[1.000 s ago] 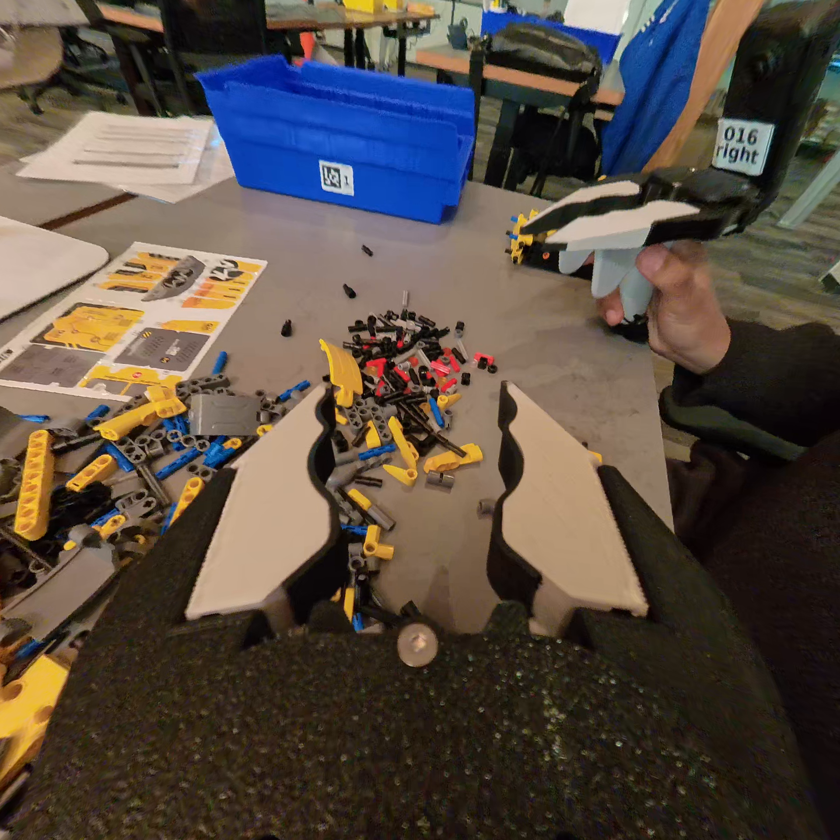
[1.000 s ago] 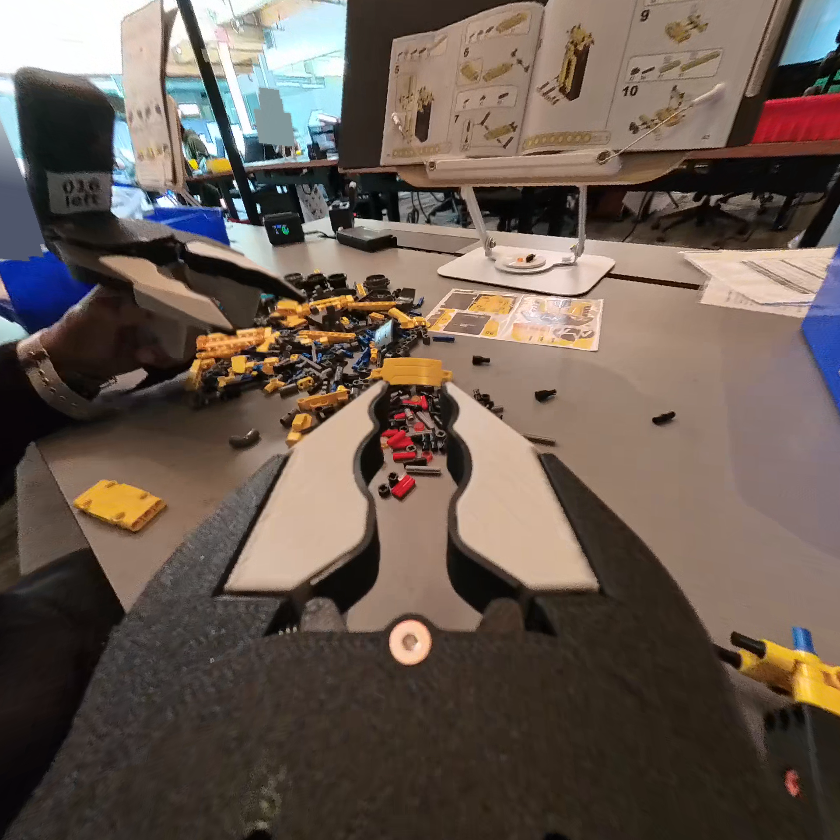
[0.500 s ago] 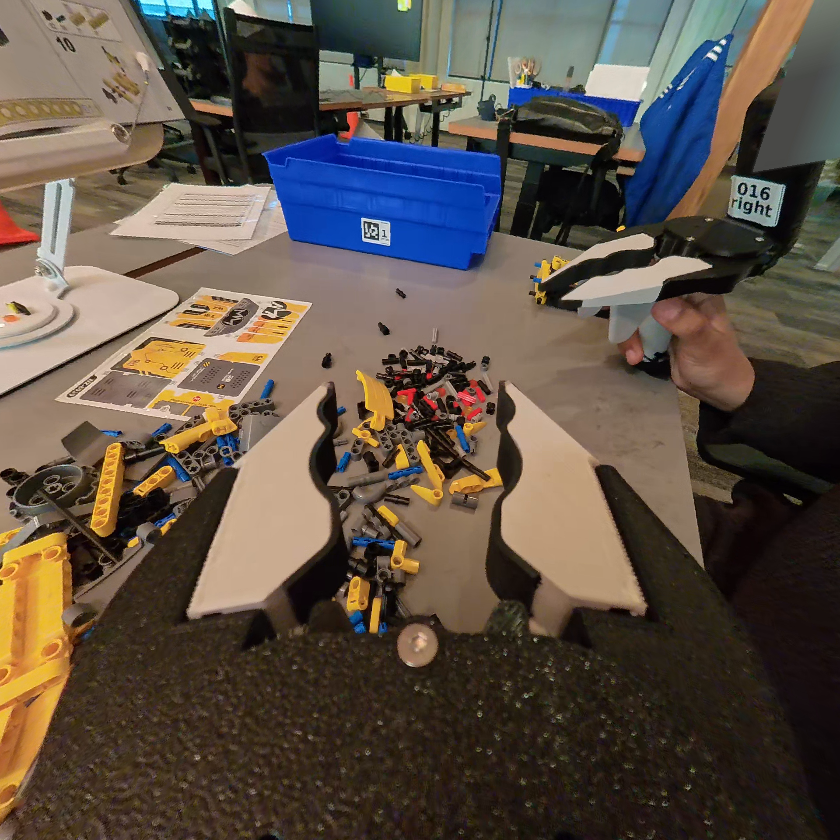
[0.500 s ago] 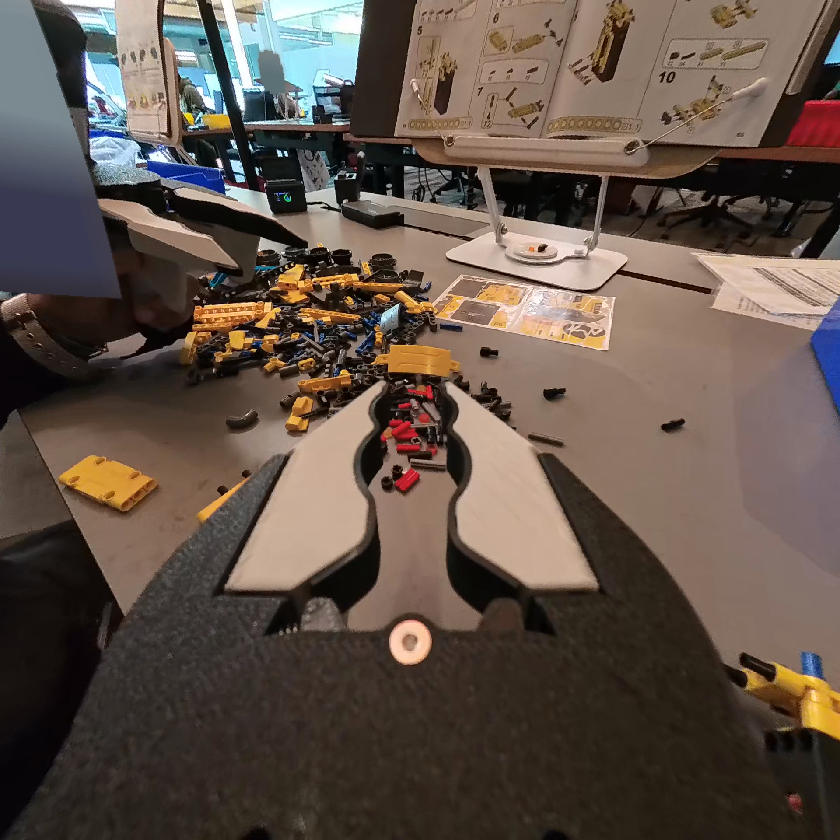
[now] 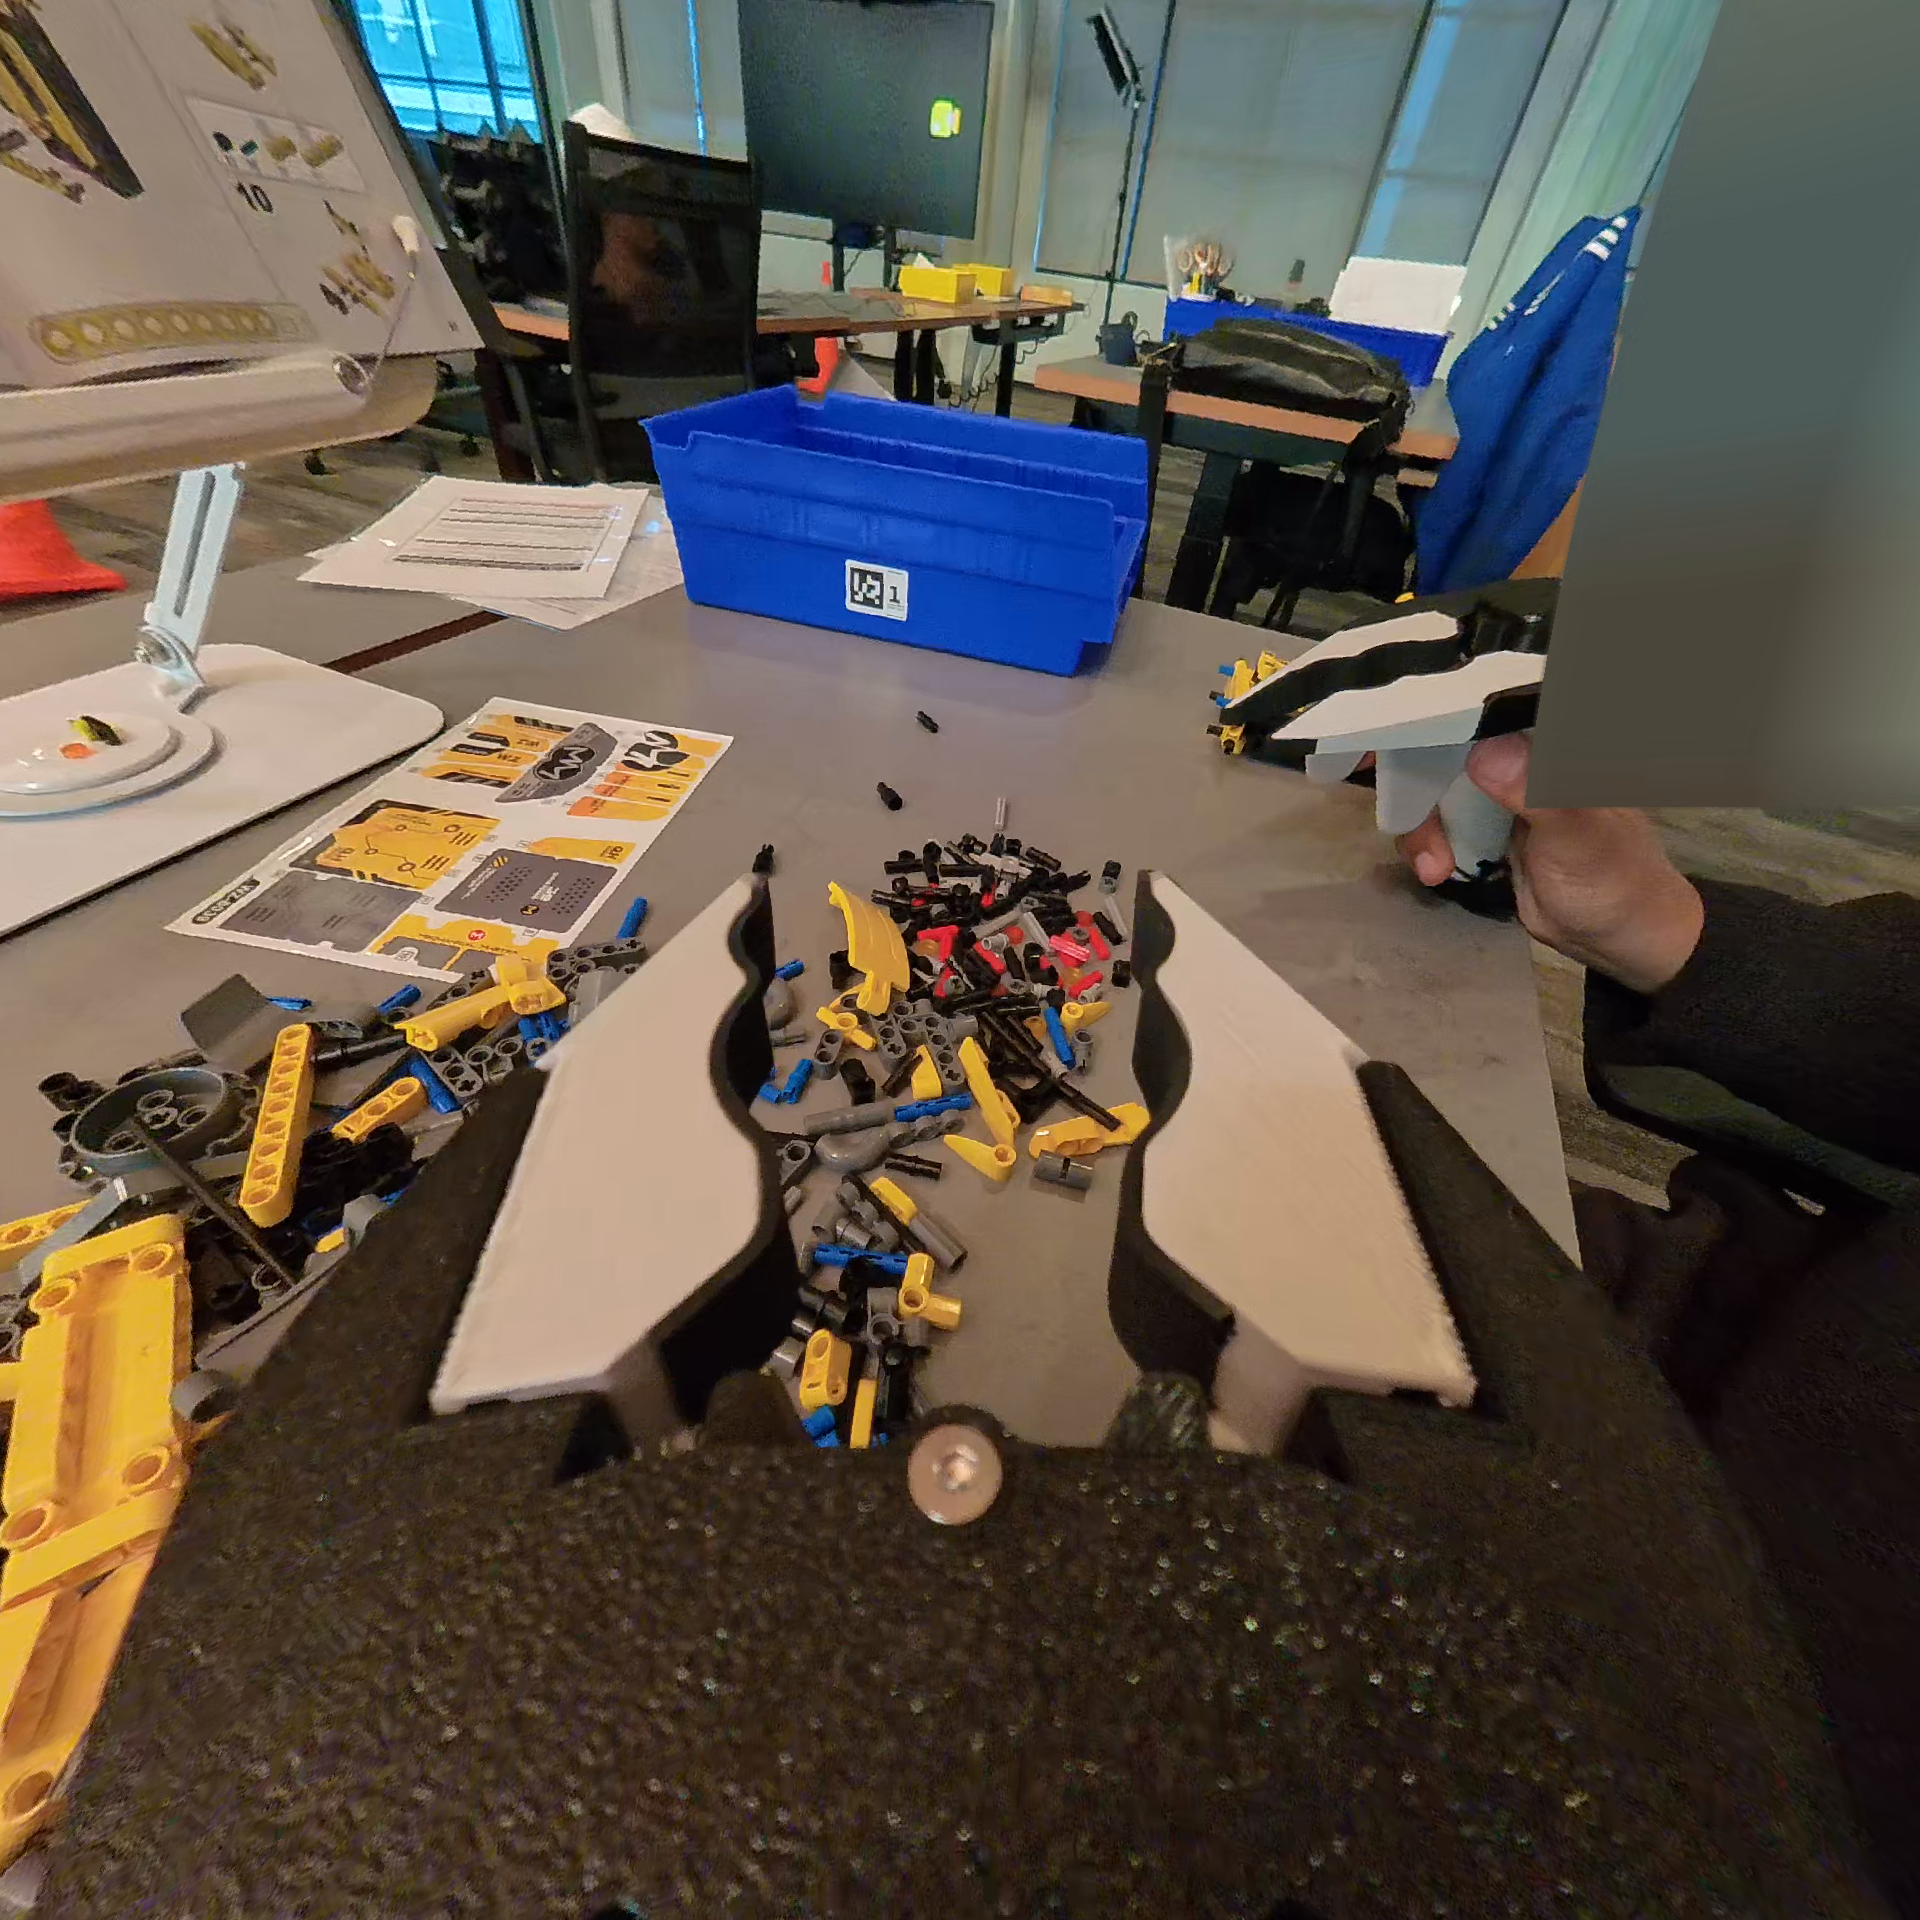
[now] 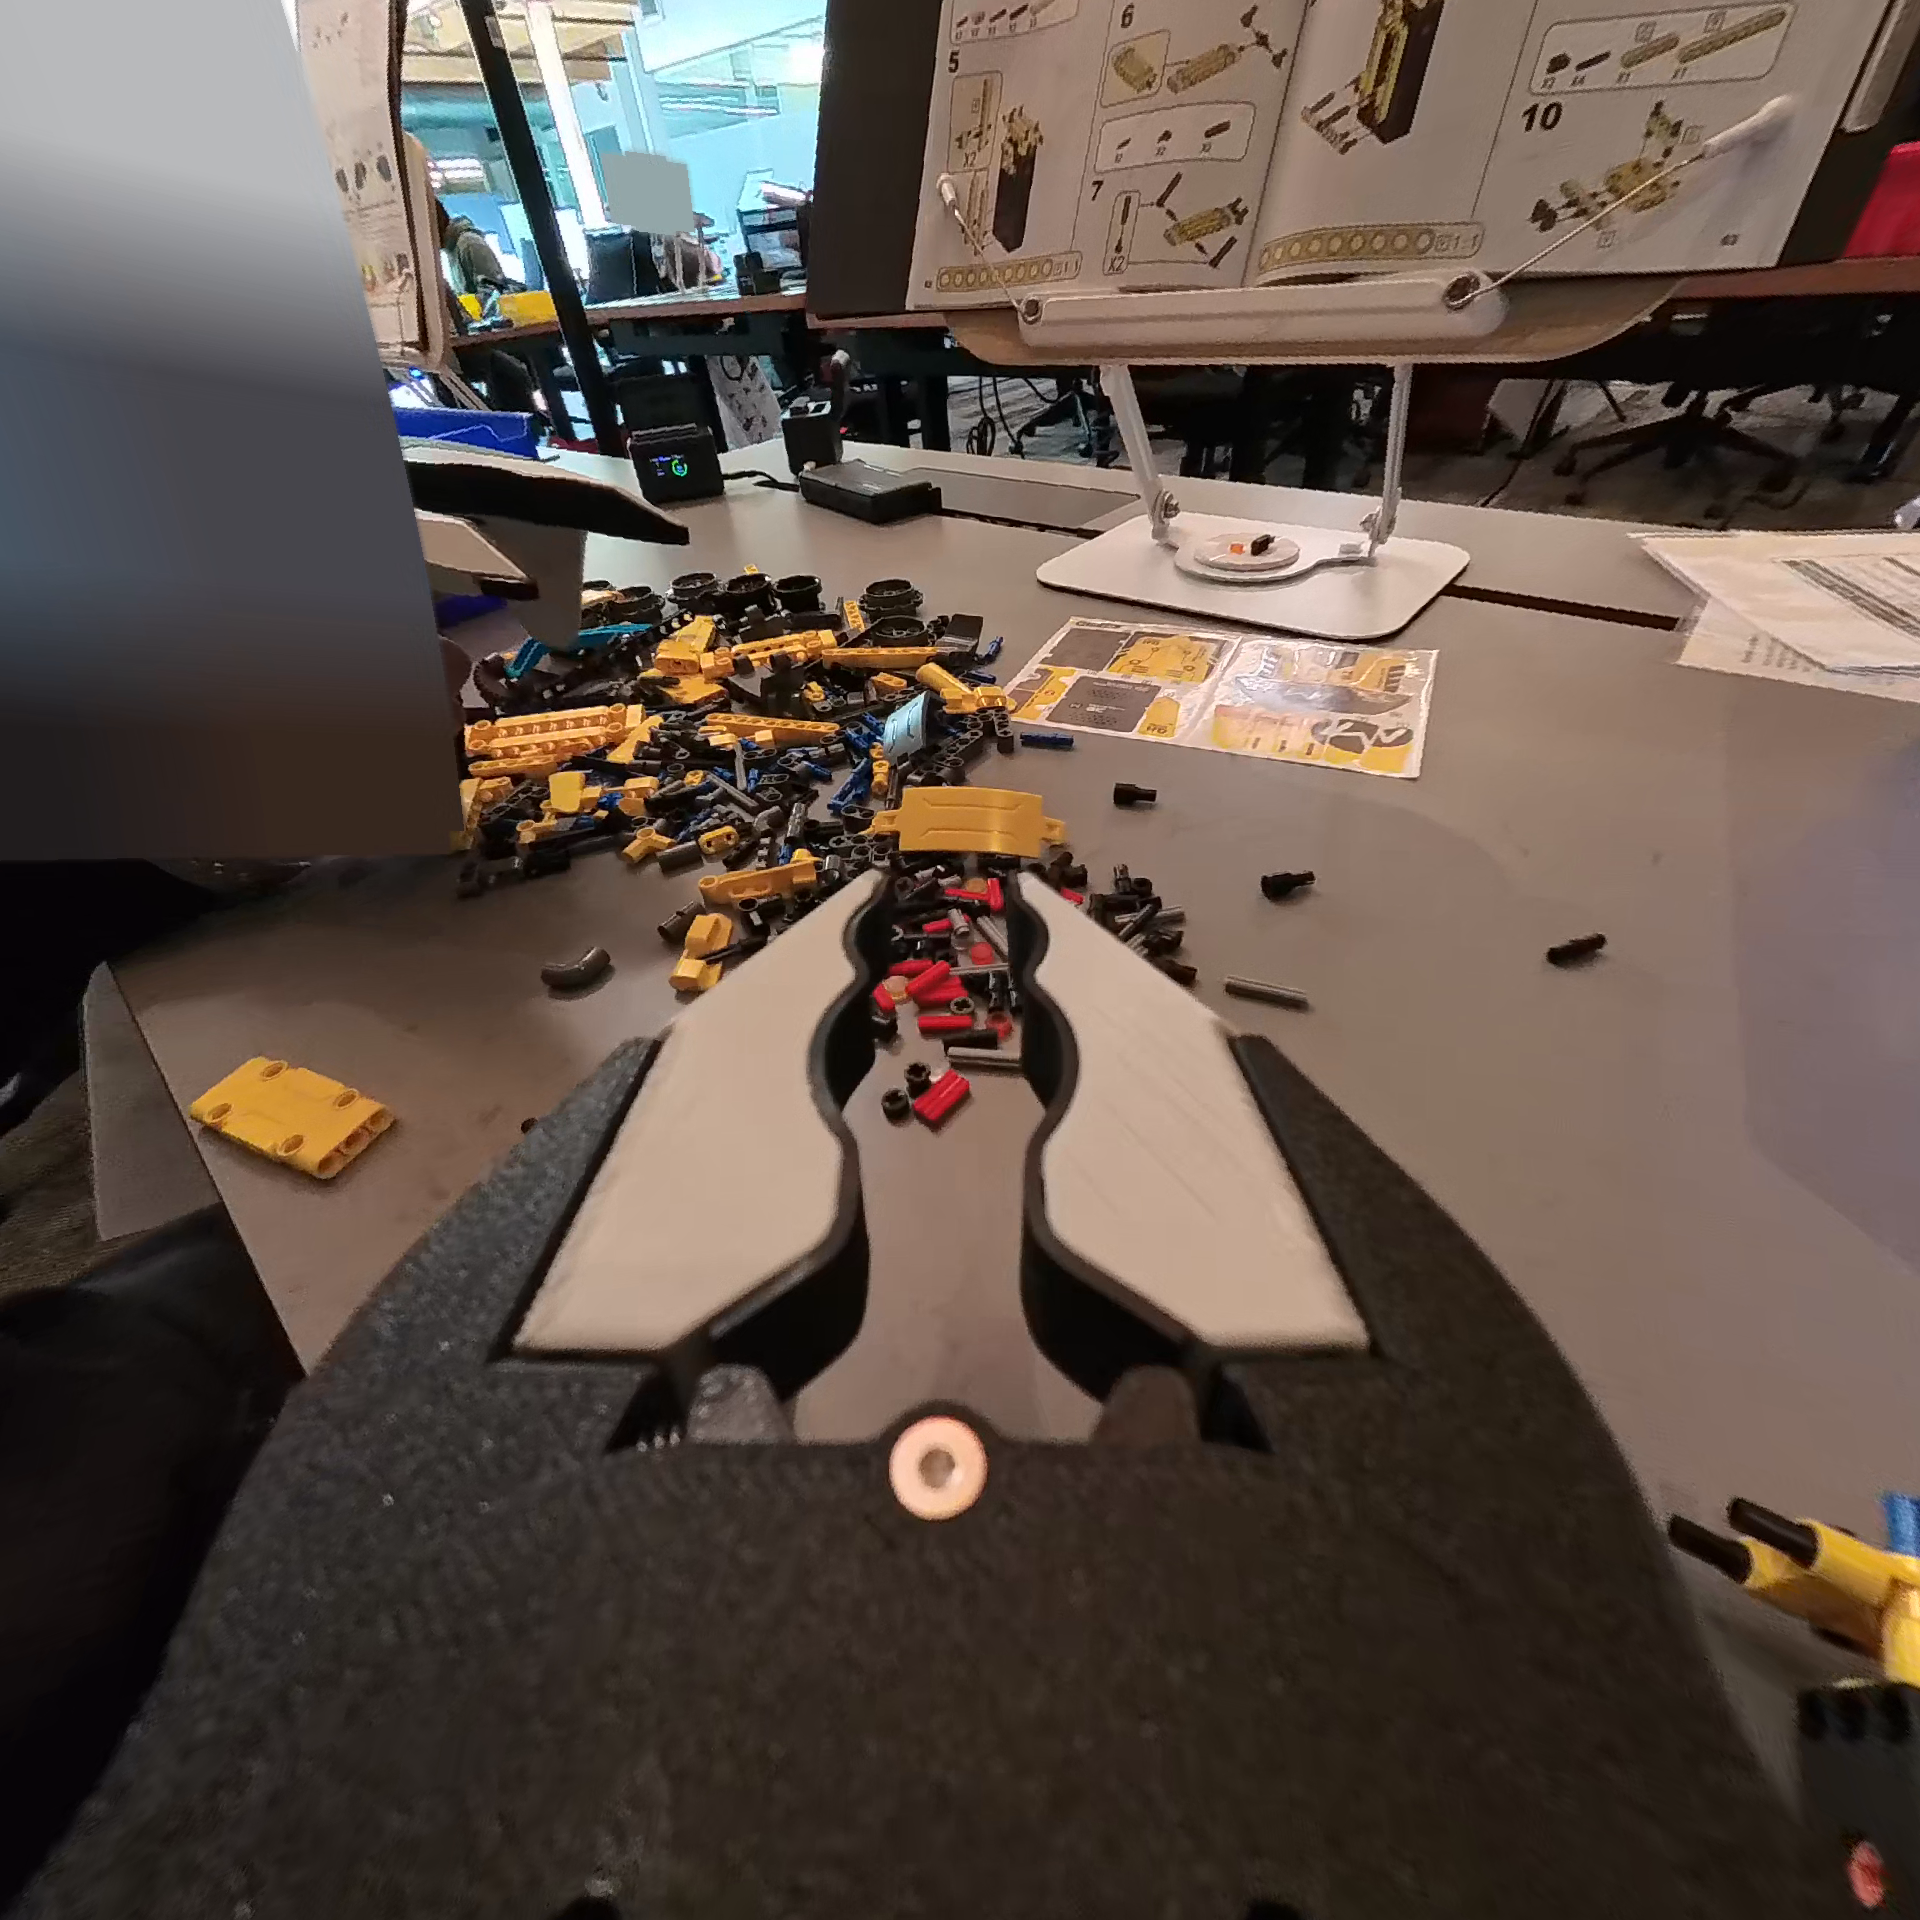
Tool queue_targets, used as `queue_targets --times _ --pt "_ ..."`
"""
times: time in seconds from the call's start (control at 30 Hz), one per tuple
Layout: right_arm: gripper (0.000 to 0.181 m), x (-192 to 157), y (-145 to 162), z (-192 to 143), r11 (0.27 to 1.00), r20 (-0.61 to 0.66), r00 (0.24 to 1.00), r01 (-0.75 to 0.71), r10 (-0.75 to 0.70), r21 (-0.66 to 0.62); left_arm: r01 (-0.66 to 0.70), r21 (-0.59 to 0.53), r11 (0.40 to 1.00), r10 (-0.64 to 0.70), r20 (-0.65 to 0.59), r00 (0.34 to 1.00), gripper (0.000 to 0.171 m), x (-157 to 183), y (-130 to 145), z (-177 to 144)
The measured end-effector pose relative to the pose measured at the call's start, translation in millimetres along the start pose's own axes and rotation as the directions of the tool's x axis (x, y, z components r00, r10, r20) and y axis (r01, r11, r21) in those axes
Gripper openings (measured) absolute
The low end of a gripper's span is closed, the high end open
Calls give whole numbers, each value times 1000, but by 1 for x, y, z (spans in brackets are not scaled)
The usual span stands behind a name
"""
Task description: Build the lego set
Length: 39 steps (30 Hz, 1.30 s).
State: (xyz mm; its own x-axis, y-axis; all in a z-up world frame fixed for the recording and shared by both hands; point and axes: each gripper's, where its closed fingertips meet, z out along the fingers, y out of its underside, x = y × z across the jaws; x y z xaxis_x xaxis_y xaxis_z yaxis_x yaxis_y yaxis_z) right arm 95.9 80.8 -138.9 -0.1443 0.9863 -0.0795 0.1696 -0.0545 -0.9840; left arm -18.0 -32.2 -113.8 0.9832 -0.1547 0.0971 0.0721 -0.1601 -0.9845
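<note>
Building-toy pieces point(image 5: 966, 1039) lie loose in a heap on the grey counter point(image 5: 1039, 727): small black, red, grey, blue and yellow pins and connectors, with a curved yellow panel point(image 5: 873, 935) at the far side of the small-parts cluster. The left gripper point(image 5: 951, 894) hangs above this heap with its fingers spread wide and nothing between them. To its left lie longer yellow beams point(image 5: 275, 1122), a grey round hub point(image 5: 156, 1117) and black parts. The right gripper point(image 6: 945, 883) hovers low over the red and black pins point(image 6: 940, 1096), its fingers point(image 6: 727, 1122) only narrowly parted at the tips and holding nothing. A flat yellow plate point(image 6: 291, 1117) lies apart near the counter edge, and a partly built yellow and black assembly point(image 6: 1829, 1590) sits at the right gripper's lower right. A few single black pins point(image 6: 1288, 883) are scattered beyond the heap. Farther out lie a sticker sheet point(image 5: 468, 842), a blue bin point(image 5: 904, 520) with a white tag, loose printed papers point(image 5: 499, 535), and a white stand point(image 6: 1247, 571) holding an open instruction booklet point(image 6: 1351, 135). A hand point(image 5: 1590, 904) grips the right gripper's handle in the left wrist view.
</note>
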Motion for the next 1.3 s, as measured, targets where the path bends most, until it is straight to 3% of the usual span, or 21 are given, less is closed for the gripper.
queue_targets --times 1.3 --pt "21 -2 6 5 999 1 1000 25 -25 -42 0 -49 999 -1 -12 1000 64 3 10 5"
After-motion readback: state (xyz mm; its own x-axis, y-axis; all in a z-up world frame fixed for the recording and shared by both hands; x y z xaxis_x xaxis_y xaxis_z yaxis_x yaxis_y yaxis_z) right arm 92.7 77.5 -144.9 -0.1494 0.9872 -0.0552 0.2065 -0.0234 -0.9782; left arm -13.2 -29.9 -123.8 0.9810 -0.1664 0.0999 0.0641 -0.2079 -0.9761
